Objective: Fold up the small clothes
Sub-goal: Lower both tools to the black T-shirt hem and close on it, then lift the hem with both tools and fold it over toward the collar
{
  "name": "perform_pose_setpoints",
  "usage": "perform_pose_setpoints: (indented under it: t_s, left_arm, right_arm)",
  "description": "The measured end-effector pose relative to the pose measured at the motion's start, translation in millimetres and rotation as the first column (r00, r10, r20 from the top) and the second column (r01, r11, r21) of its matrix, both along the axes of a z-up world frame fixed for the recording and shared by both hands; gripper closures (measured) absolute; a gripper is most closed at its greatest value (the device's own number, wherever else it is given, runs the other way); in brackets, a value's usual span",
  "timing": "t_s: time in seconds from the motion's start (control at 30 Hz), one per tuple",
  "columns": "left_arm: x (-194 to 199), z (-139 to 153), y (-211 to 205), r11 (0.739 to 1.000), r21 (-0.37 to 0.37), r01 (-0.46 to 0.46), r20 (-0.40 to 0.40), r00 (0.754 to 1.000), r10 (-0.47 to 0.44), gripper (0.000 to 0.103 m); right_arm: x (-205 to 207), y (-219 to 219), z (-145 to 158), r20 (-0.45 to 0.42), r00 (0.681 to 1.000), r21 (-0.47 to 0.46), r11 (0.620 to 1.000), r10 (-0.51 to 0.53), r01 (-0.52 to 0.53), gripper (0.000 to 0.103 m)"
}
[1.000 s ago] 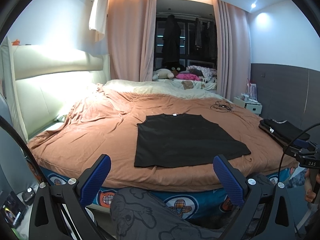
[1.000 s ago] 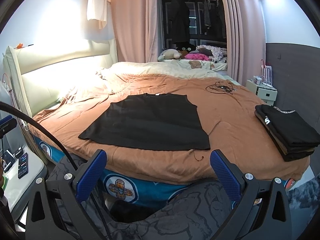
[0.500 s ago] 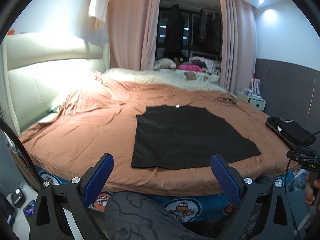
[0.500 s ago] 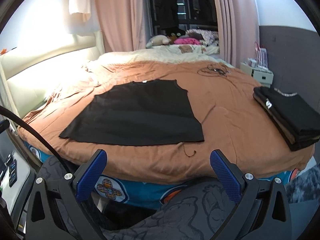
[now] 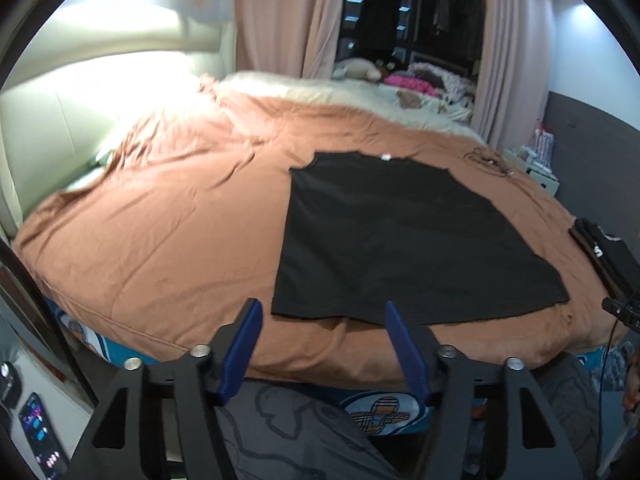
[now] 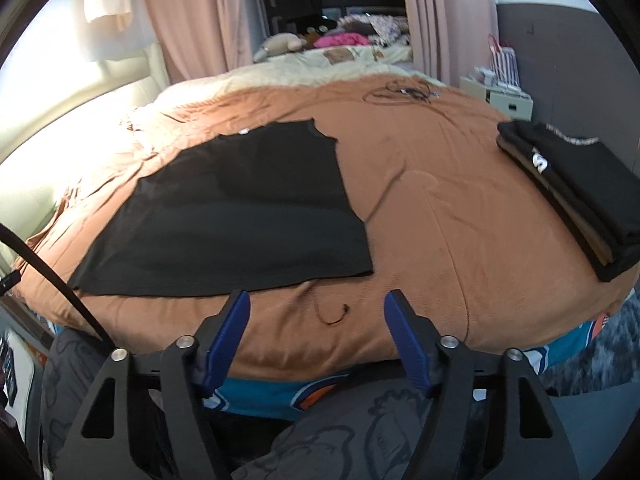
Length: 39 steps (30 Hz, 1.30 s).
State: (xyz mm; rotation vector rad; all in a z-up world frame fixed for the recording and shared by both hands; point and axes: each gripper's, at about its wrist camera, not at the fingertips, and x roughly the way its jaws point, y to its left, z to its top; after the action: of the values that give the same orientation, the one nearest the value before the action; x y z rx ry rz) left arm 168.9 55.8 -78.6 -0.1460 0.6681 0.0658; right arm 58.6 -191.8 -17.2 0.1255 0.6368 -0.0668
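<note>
Folded black stack cut off at the left-wrist view's right edge. Far clutter past the curtains blurred, perhaps toys and clothes. Phone partly cropped.

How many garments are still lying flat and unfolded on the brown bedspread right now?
1: the black shirt spread flat near the bed's front edge. The folded stack at the bedspread's right edge holds finished pieces; its exact count is hidden.

Left gripper, right gripper tilted downward, jaws just closing partway (nothing between).
</note>
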Motion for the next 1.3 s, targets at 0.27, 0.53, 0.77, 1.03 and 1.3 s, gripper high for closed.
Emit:
perform_pose_setpoints:
  t_s: [0.27, 0.53, 0.77, 1.03, 1.3]
  left_arm:
    - [37, -41, 24, 0.998, -0.043, -0.051, -0.117, 0.992, 0.045, 0.051]
    - [74, -75, 37, 0.994, -0.086, -0.063, -0.212, 0.976, 0.044, 0.06]
    - [94, -81, 40, 0.993, -0.093, -0.067, -0.227, 0.973, 0.044, 0.064]
    - [97, -78, 42, 0.994, -0.067, -0.081, -0.233, 0.971, 0.063, 0.096]
    - [90, -51, 47, 0.992, -0.081, -0.096, -0.183, 0.98, 0.08, 0.099]
  right_arm:
    - [45, -18, -6, -0.085, 0.996, 0.061, 0.997, -0.034, 0.039, 0.049]
    - [83, -33, -8, -0.14, 0.989, 0.11, 0.991, -0.055, 0.071, 0.05]
    - [108, -40, -7, -0.16, 0.985, 0.138, 0.987, -0.059, 0.082, 0.053]
    - [123, -47, -13, -0.157, 0.987, 0.195, 0.978, -0.041, 0.072, 0.074]
    - [114, -70, -6, -0.12, 0.992, 0.315, 0.946, -0.034, 0.071, 0.101]
